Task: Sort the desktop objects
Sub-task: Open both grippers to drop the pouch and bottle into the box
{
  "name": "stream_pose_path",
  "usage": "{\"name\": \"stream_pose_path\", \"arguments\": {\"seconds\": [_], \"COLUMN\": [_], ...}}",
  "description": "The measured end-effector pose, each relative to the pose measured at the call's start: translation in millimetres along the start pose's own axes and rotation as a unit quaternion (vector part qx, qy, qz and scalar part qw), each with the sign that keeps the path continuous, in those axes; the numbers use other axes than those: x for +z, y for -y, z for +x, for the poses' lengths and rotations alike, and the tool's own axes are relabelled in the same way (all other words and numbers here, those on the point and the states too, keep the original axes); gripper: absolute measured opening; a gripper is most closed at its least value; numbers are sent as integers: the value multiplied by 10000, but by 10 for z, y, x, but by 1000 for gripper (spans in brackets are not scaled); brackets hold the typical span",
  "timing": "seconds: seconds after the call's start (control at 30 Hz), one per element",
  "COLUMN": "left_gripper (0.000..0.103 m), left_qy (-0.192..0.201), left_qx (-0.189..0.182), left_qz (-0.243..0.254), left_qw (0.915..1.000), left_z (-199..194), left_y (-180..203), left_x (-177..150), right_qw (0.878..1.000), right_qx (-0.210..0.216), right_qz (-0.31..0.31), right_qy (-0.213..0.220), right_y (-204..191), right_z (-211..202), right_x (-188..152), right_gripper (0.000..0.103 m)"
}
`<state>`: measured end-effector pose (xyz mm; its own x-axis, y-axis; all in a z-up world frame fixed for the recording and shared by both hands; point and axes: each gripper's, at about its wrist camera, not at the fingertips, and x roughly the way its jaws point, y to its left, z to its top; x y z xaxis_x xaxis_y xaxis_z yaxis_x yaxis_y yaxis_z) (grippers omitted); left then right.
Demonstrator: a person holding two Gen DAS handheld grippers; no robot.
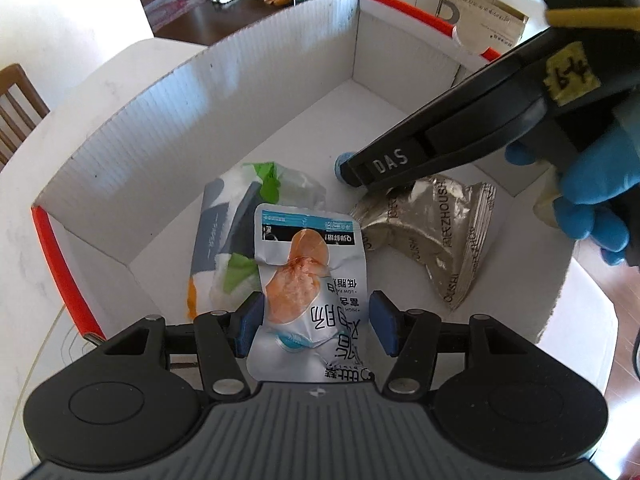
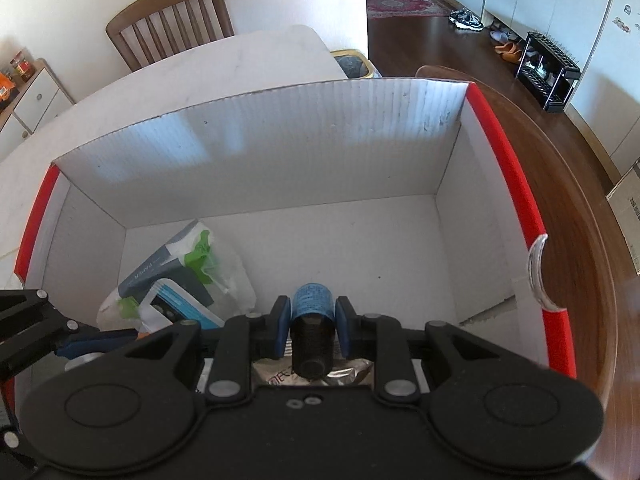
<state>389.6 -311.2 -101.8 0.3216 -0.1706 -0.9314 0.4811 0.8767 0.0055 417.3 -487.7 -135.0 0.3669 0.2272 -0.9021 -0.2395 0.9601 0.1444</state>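
A white corrugated box [image 1: 224, 92] with red edges stands on the table. My left gripper [image 1: 316, 320] is shut on a silver snack packet [image 1: 308, 280] with an orange picture, held low inside the box over a grey, white and green tissue pack [image 1: 228, 232]. A crumpled foil packet [image 1: 436, 232] lies to the right. My right gripper [image 2: 312, 320] is shut on a small dark bottle [image 2: 312, 304] with a blue label, low over the box floor. In the left wrist view a blue-gloved hand [image 1: 592, 192] holds that right gripper [image 1: 352, 172].
The box [image 2: 320, 140] has free floor at its middle and right. A wooden chair [image 2: 168, 20] stands behind the white table [image 2: 240, 64]. Past the table's edge are a bin [image 2: 352, 65], a wooden floor, a shoe rack [image 2: 548, 76] and a cardboard carton [image 1: 488, 20].
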Motion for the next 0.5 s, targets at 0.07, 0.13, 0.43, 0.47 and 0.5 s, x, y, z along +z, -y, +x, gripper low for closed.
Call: {"name": "stream_pose_path", "arguments": {"seconds": [0.07,0.13,0.43,0.47,0.5], "left_gripper": [55,55,56,56,56], "left_qy": [-39,-37,198,255,306], "left_qx": [-8,-16,-19,-22,-32], "left_qz": [-24,-57,-226,-258,-282], "left_qw": [10000,10000,9995,9993,9991], "left_z": [3,-12,-194,-233,-266], "left_y": [3,5,23,24,25], "left_x": [3,8,-21,-31,-42], "right_qw": [10000,10000,9997,9996,9995], "right_qx": [11,16,148,171,195], "right_qz": [-3,-3,-55,-56,-56], "right_qy": [-45,-32,176,198,225], "right_y": [-16,0,-3,4,0], "right_z": [0,-5,-188,-215,-251], "right_x": [-4,-3,-59,-57,-63], "right_gripper": [26,28,44,45,46]}}
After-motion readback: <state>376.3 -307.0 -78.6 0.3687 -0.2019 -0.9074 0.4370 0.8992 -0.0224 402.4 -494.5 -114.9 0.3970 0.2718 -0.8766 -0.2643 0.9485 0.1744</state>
